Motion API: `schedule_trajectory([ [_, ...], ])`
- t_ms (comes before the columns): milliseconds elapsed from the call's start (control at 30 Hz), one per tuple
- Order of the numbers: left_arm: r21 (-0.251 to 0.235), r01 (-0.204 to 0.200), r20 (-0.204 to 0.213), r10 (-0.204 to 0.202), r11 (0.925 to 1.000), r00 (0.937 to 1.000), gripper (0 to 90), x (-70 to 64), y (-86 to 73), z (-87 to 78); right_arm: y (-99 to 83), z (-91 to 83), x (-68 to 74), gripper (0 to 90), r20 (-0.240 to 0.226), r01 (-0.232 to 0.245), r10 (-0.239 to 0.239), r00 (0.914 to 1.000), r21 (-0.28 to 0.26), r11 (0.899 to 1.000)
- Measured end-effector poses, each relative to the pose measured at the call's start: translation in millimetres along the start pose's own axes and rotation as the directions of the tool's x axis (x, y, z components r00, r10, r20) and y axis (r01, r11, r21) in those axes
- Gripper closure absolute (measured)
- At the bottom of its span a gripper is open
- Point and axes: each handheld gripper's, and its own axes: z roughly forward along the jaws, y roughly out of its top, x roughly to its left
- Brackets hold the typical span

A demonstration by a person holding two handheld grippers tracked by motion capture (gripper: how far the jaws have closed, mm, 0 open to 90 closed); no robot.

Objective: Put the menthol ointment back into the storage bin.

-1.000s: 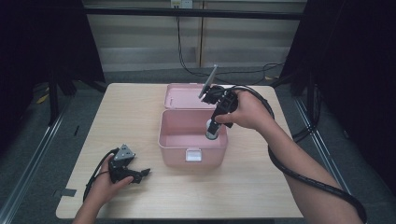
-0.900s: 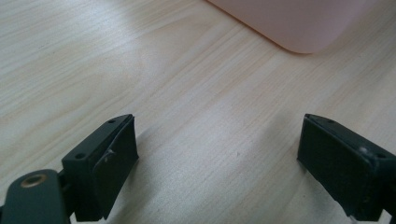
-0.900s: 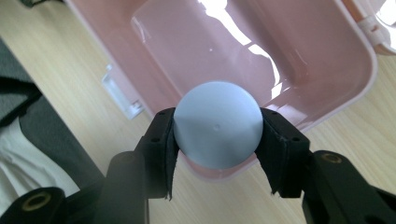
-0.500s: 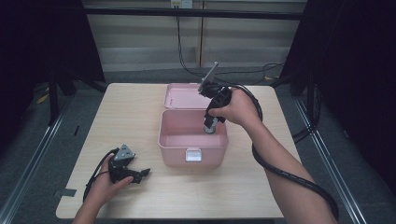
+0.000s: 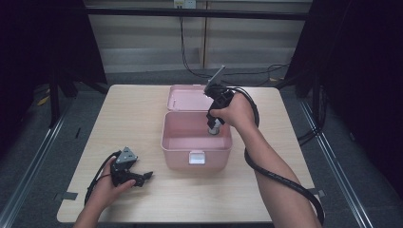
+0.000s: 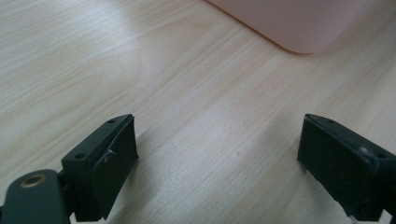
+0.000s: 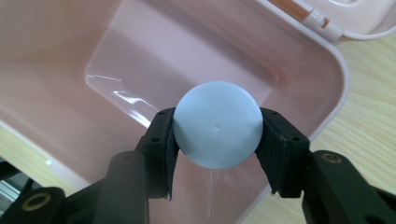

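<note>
While your right gripper [image 7: 217,133] clamps the pale blue round-topped object [image 7: 217,124] between its two black jaws, that object hangs inside the open pink box [image 5: 177,147], above the box floor and toward the box's right rear corner as the high view shows it. The right gripper view looks straight down on its round top, so its long axis seems to run vertically, in line with the gripper; whether its base touches the floor of the box cannot be told. The box wall and rim curve close by it on the side toward the hinged lid [image 5: 185,97], which lies folded back behind the box on the desk [image 5: 119,118]. Any lowering move looks to go straight down, with the near wall the thing to clear. Your left gripper [image 5: 142,176] rests on the desk well apart from the box, at its front left, jaws wide and holding nothing, pointed toward the box's corner [image 6: 299,32]
</note>
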Motion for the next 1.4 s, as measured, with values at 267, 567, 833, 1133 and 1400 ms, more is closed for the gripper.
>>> schedule_trajectory([
  [267, 0.000, 0.000, 0.001, 0.000, 1.0000, 1.0000, 11.3, 0.0, 0.0, 0.0, 2.4, 12.3, -3.1, 50.6, 0.031, -0.064, 0.064, 0.9975, 0.011, 0.998],
  [567, 0.001, 0.000, 0.000, 0.000, 1.0000, 1.0000, 11.3, 0.0, 0.0, 0.0, 5.3, 23.9, -6.6, 50.6, 0.051, -0.125, 0.124, 0.9909, 0.011, 0.992],
  [833, 0.001, 0.000, -0.003, 0.000, 1.0000, 1.0000, 11.3, -0.1, 0.1, 0.0, 7.3, 33.1, -8.9, 50.6, 0.064, -0.140, 0.139, 0.9883, 0.009, 0.990],
  [1133, 0.001, -0.001, -0.003, 0.001, 1.0000, 1.0000, 11.3, -0.1, 0.1, 0.0, 12.3, 44.5, -6.4, 50.6, 0.075, -0.147, 0.146, 0.9864, 0.007, 0.989],
  [1400, 0.002, -0.001, -0.002, 0.001, 1.0000, 1.0000, 11.3, -0.1, 0.1, 0.0, 16.9, 58.5, -2.7, 50.6, 0.082, -0.151, 0.150, 0.9853, 0.014, 0.988],
])
